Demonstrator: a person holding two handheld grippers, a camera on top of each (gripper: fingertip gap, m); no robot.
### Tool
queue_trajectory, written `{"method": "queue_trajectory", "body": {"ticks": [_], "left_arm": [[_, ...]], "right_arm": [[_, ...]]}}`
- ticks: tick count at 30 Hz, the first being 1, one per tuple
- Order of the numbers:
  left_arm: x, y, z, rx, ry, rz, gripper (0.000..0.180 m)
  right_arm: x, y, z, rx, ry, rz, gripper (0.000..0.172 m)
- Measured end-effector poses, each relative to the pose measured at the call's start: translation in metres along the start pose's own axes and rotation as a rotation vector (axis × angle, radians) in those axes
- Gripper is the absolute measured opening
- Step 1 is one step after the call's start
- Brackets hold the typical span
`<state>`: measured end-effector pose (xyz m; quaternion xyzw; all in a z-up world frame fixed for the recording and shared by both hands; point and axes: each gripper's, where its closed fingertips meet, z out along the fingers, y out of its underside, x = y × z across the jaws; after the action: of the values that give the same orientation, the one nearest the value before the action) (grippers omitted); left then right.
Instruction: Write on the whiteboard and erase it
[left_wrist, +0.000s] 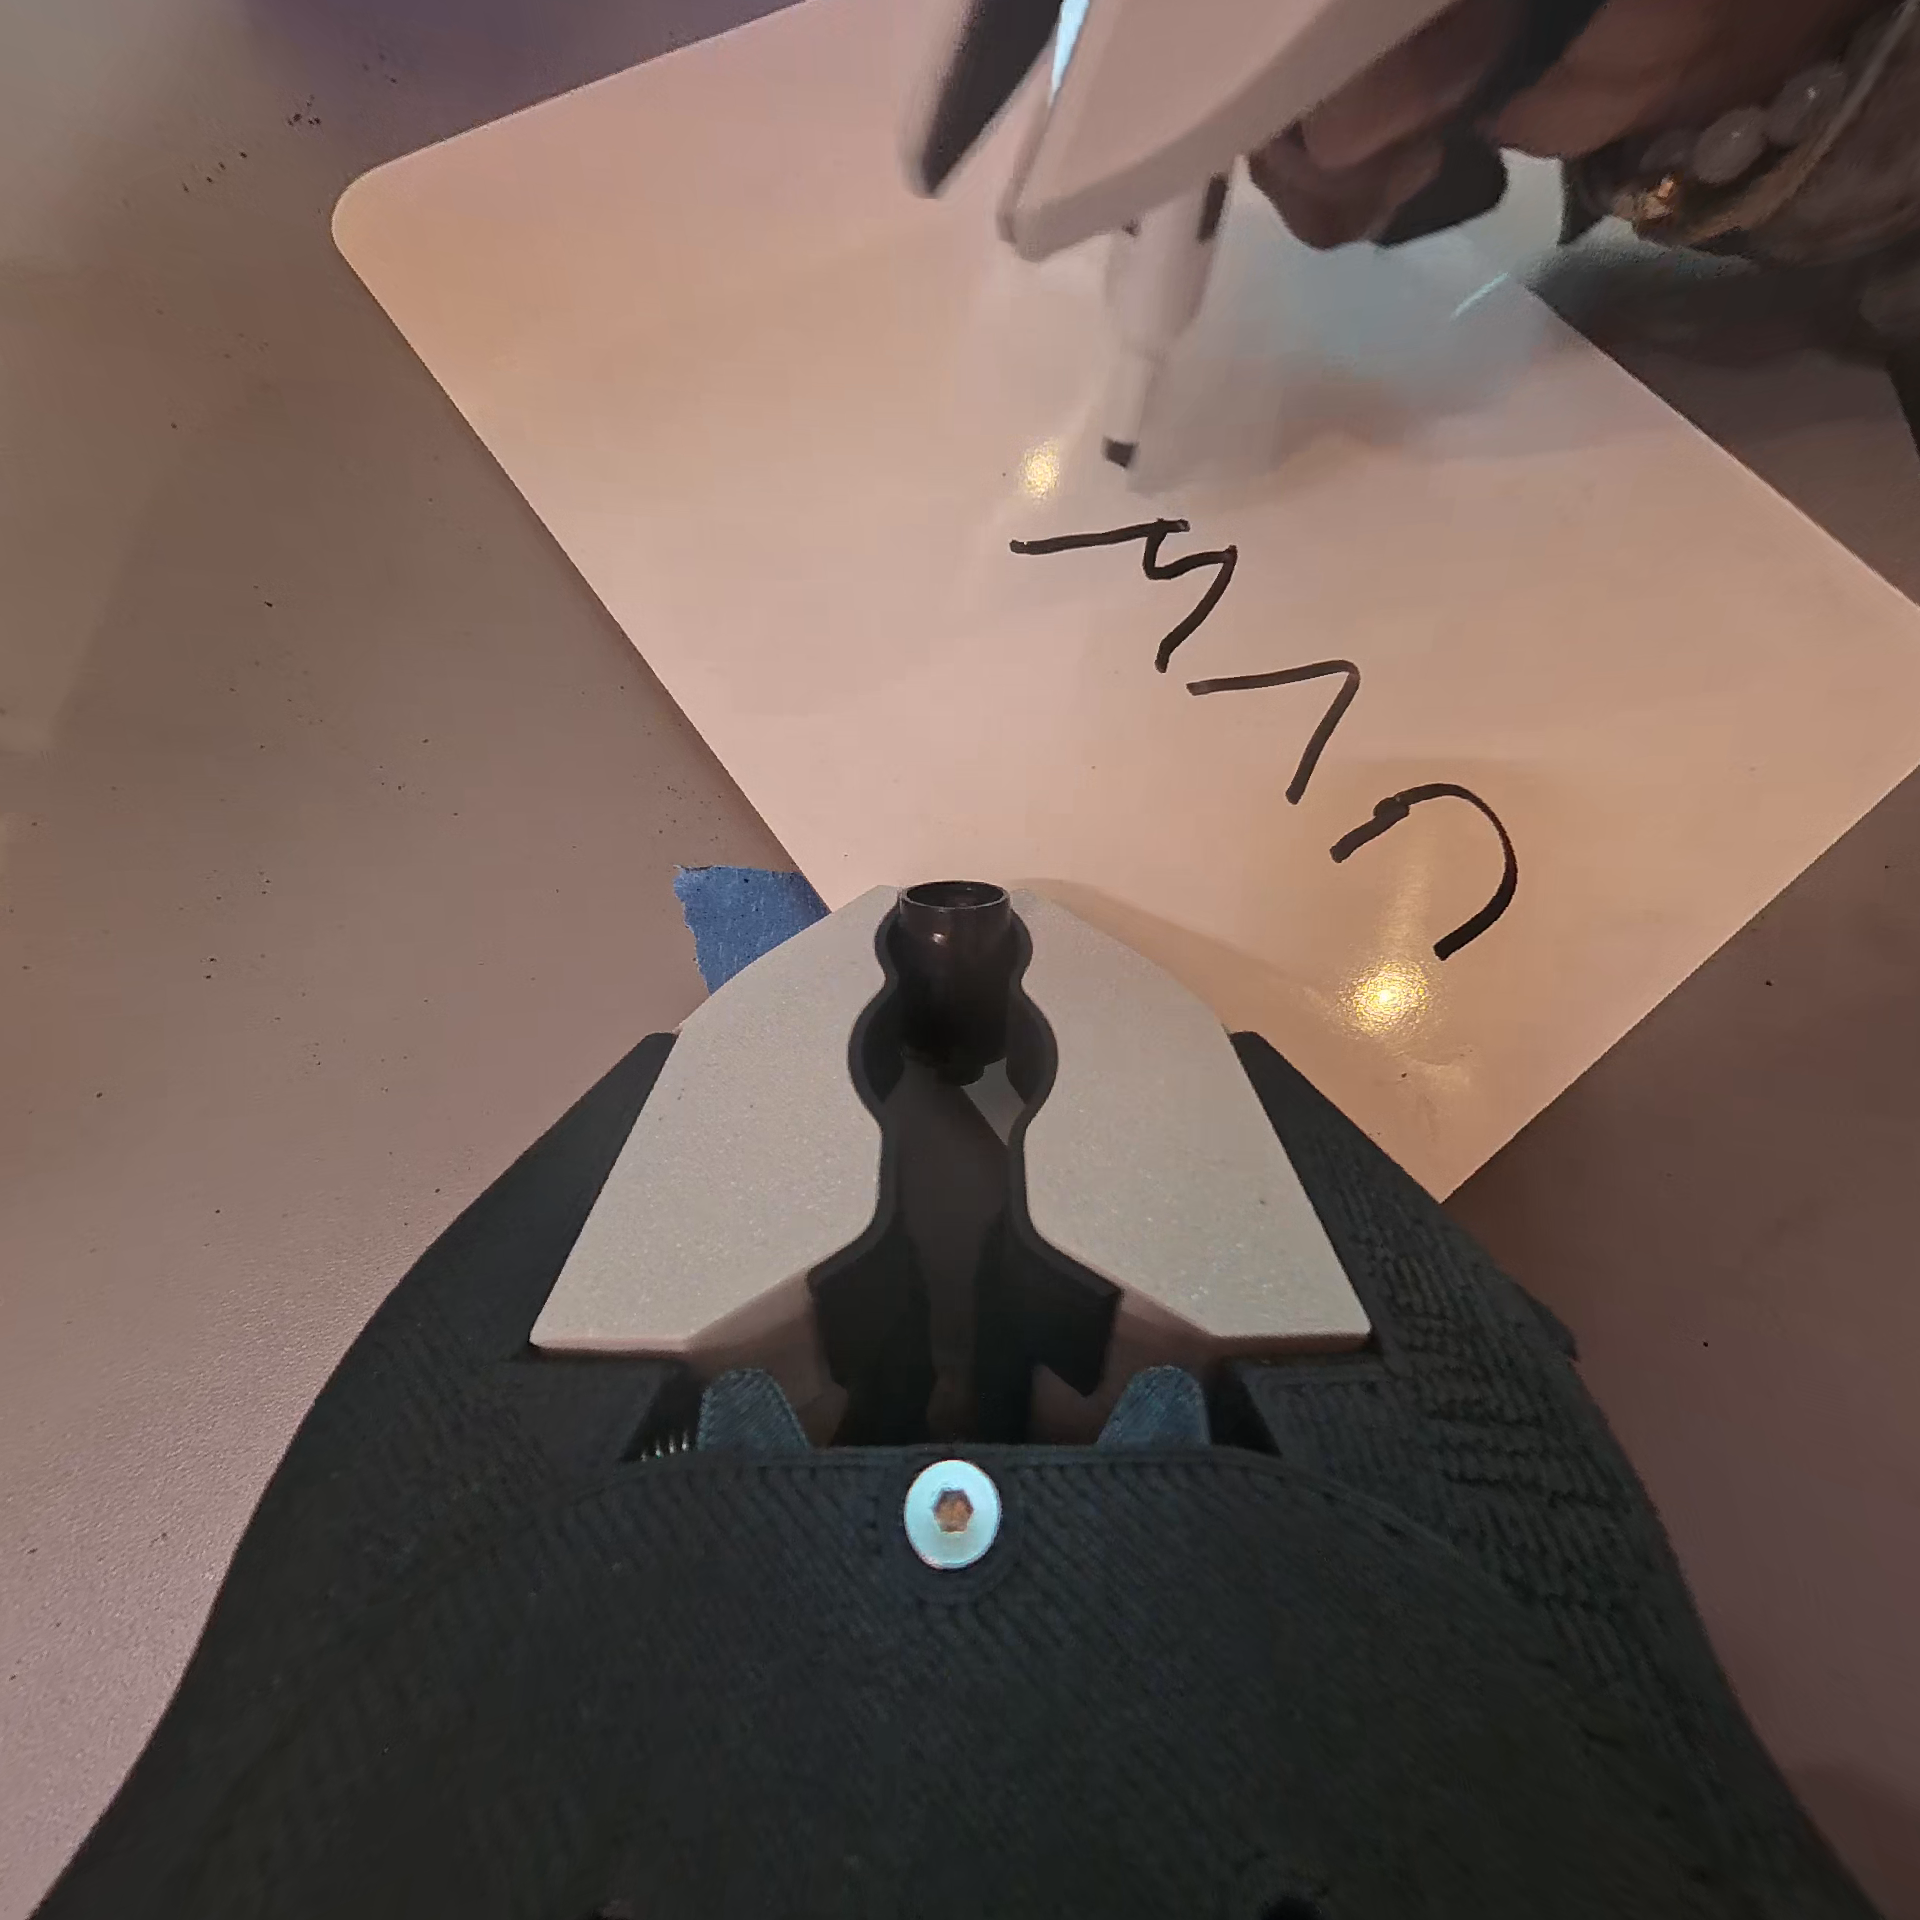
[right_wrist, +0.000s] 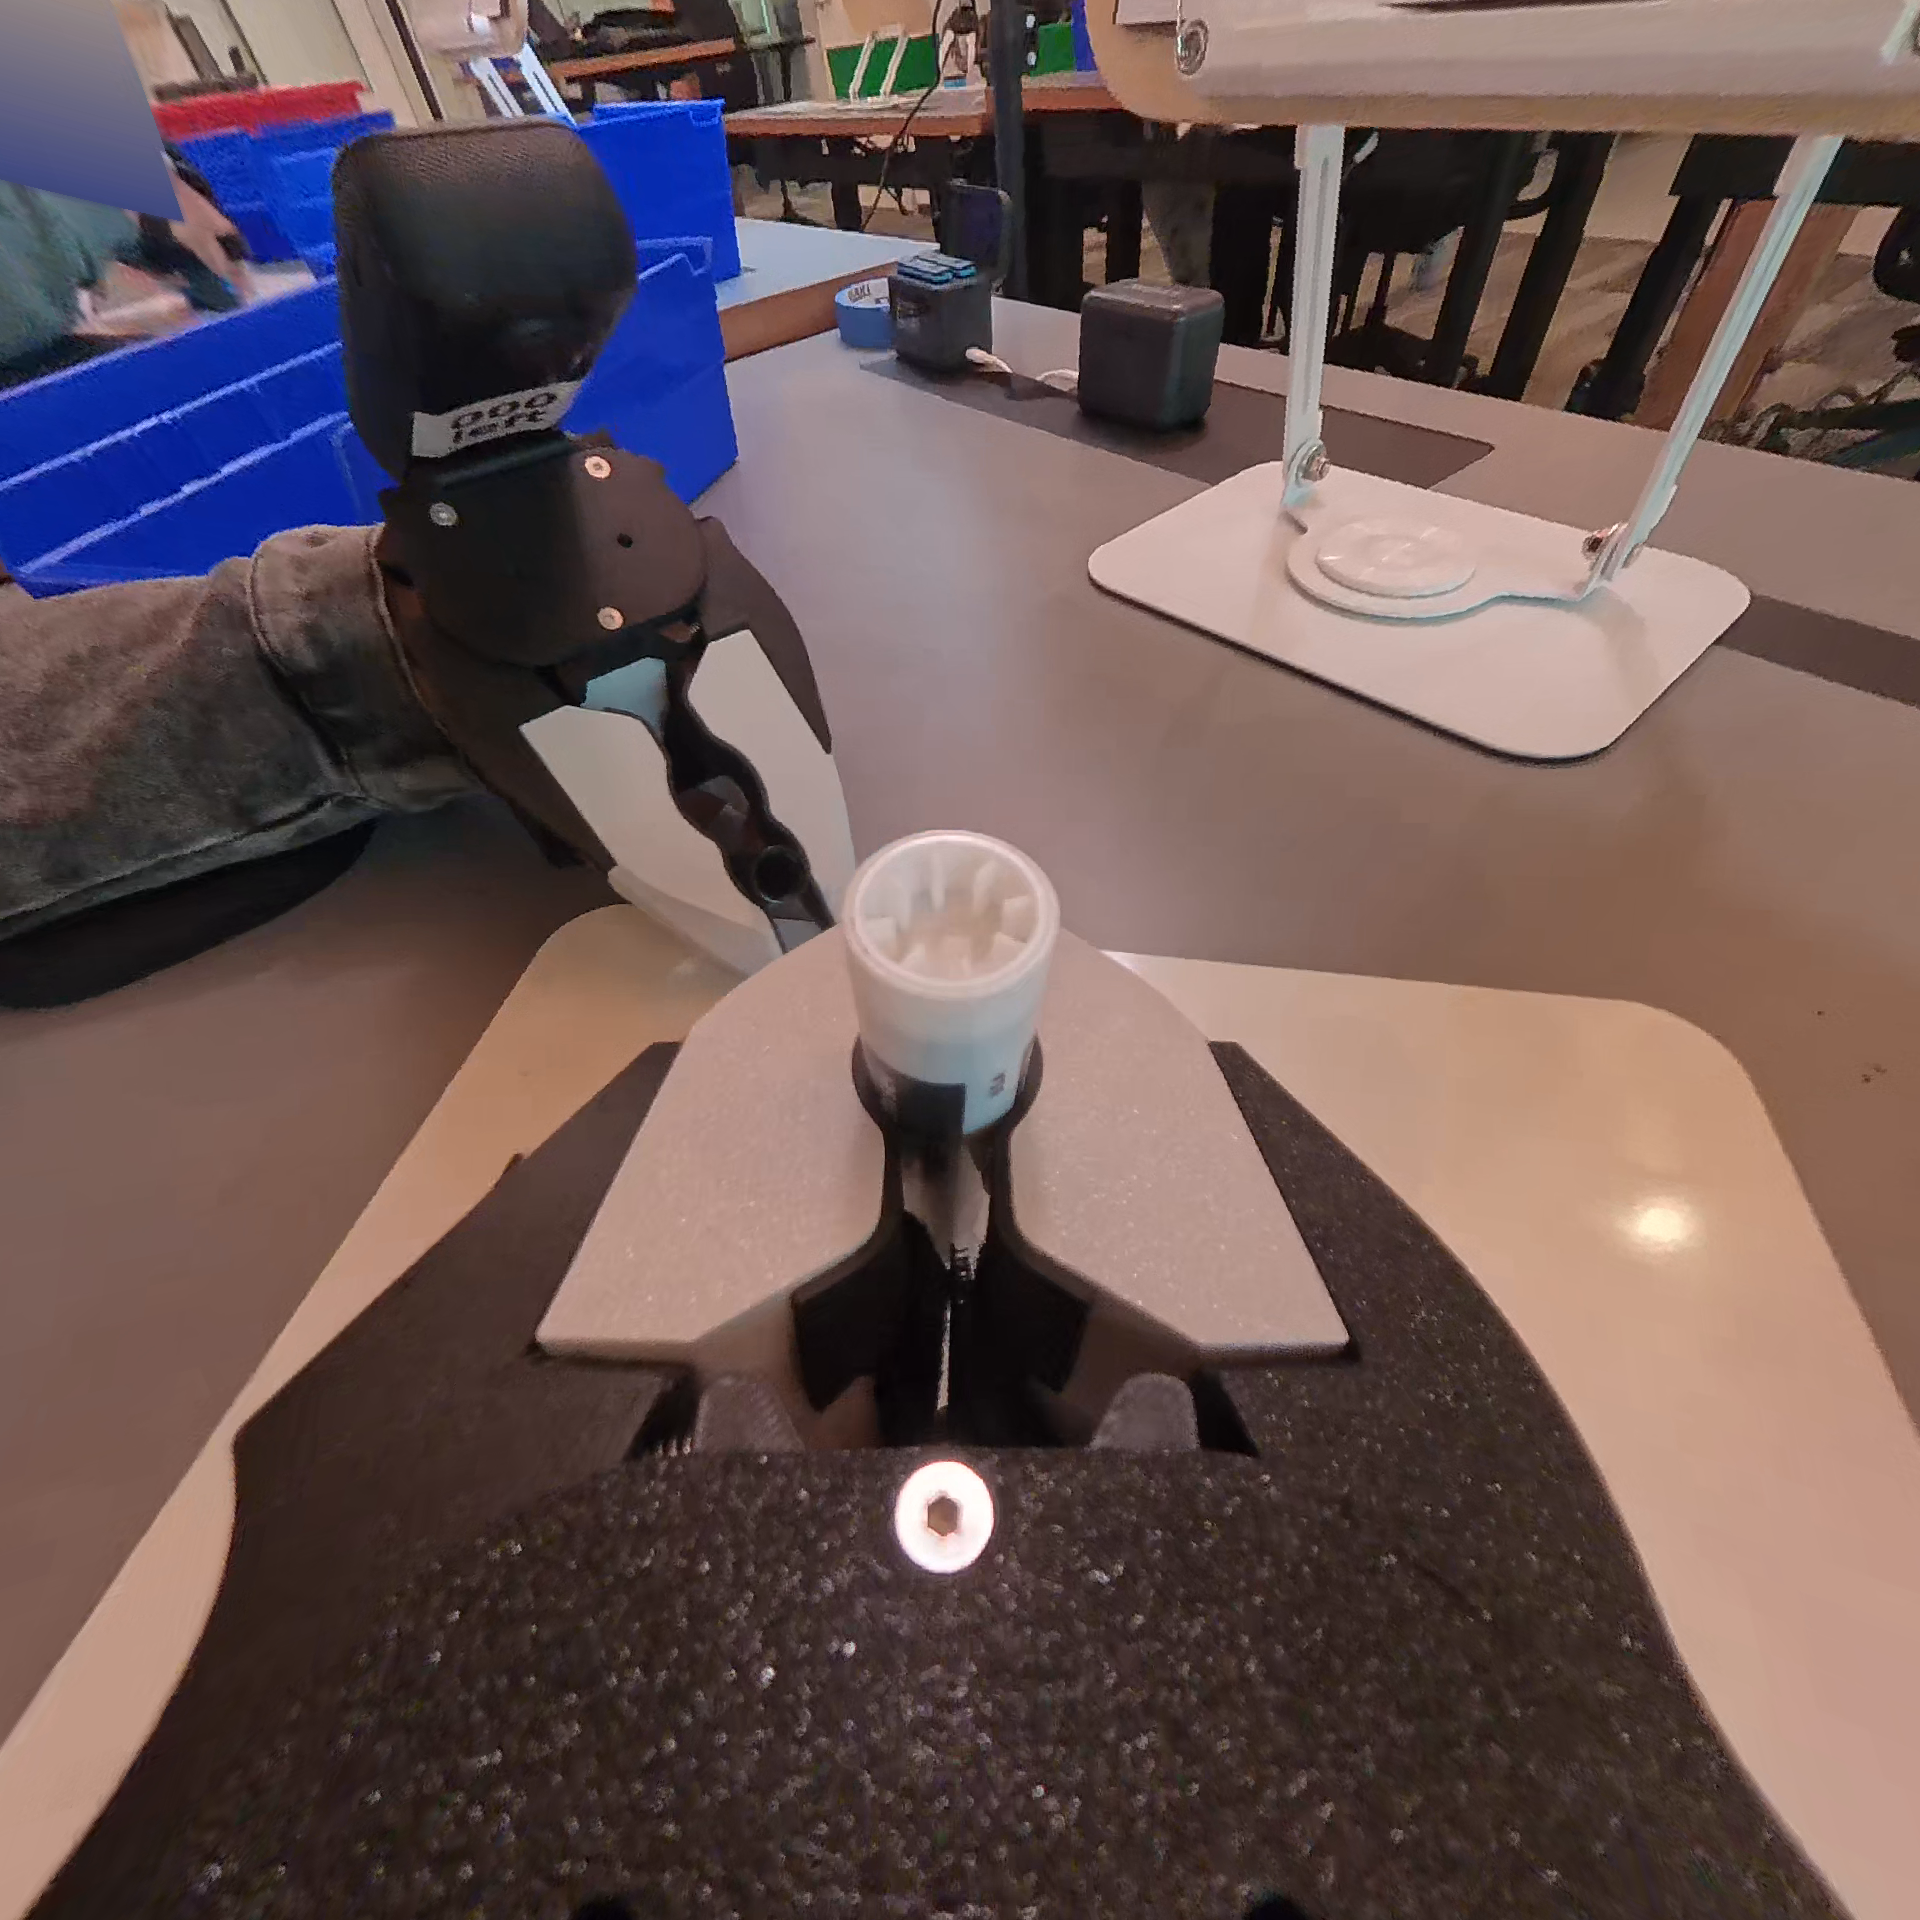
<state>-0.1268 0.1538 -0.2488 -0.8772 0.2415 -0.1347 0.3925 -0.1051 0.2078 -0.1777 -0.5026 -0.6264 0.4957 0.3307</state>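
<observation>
Jaws clamped: my right gripper (right_wrist: 948, 1081) holds the marker (left_wrist: 1138, 364) just above the whiteboard (left_wrist: 727, 468), left gripper (left_wrist: 954, 997) its cap (left_wrist: 954, 935); writing step, recapping likely next.

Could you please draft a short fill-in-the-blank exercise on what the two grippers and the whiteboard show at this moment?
1. The left gripper is shut on a black marker ____.
2. The right gripper grips a white ____ by its barrel.
3. The strokes on the whiteboard are ____ in colour.
4. A scrap of ____ tape lies by the whiteboard's edge.

Missing words: cap; marker; black; blue
</observation>
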Motion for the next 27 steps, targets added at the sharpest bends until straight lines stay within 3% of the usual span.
{"method": "queue_trajectory", "body": {"ticks": [27], "left_arm": [[0.0, 0.0, 0.0, 0.0, 0.0, 0.0, 0.015]], "right_arm": [[0.015, -0.001, 0.018, 0.029, -0.048, -0.023, 0.012]]}}
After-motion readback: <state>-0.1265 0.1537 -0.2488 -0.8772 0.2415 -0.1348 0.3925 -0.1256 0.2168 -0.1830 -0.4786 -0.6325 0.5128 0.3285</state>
